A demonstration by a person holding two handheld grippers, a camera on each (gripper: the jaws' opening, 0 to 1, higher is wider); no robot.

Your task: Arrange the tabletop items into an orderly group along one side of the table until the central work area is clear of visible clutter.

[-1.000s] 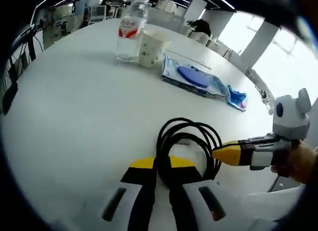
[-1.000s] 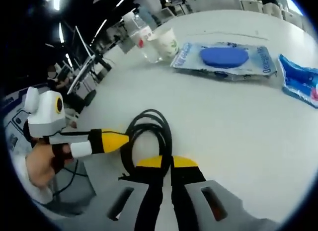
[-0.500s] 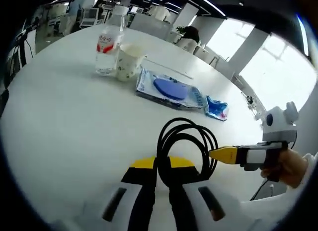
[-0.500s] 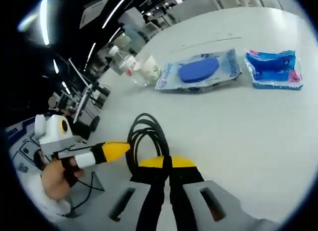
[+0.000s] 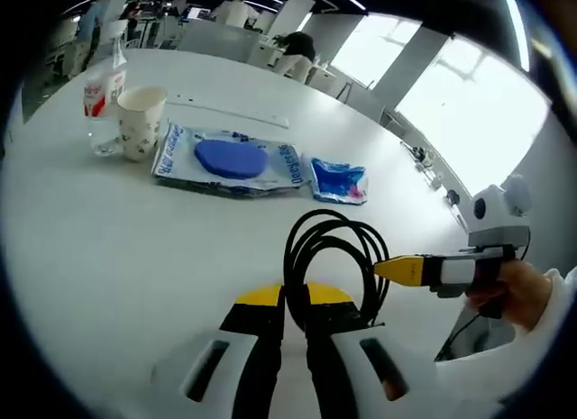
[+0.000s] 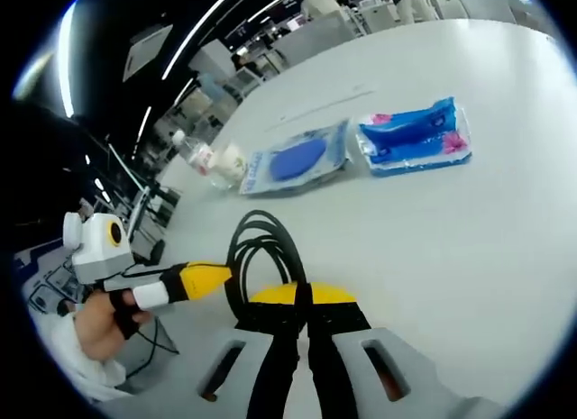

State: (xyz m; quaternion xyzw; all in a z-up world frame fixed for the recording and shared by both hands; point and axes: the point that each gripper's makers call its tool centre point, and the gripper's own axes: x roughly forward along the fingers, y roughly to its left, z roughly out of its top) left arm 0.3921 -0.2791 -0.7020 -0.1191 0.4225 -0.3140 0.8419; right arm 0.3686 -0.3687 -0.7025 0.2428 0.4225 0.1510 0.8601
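A coiled black cable [image 5: 332, 250] hangs over the white table [image 5: 99, 248], held from two sides. My left gripper [image 5: 295, 298] is shut on the coil's near end. My right gripper [image 5: 403, 269], yellow-tipped, comes in from the right, shut on the coil's side. In the right gripper view the same cable [image 6: 263, 248] sits in my shut right gripper [image 6: 302, 298], and the left gripper [image 6: 213, 277] pinches it from the left. Farther off lie a water bottle [image 5: 99, 99], a paper cup [image 5: 141, 122], a clear pouch with a blue disc [image 5: 227, 159] and a small blue packet [image 5: 339, 180].
The row of bottle [image 6: 193, 156], cup [image 6: 231, 161], pouch [image 6: 297, 159] and blue packet [image 6: 415, 138] runs across the far half of the table [image 6: 469, 239]. A person's hand [image 5: 523, 293] holds the right gripper. Office desks and chairs stand beyond the table.
Both views have swung with the hands, so the row of items sits farther left and smaller in the picture. Both grippers stay shut on the cable.
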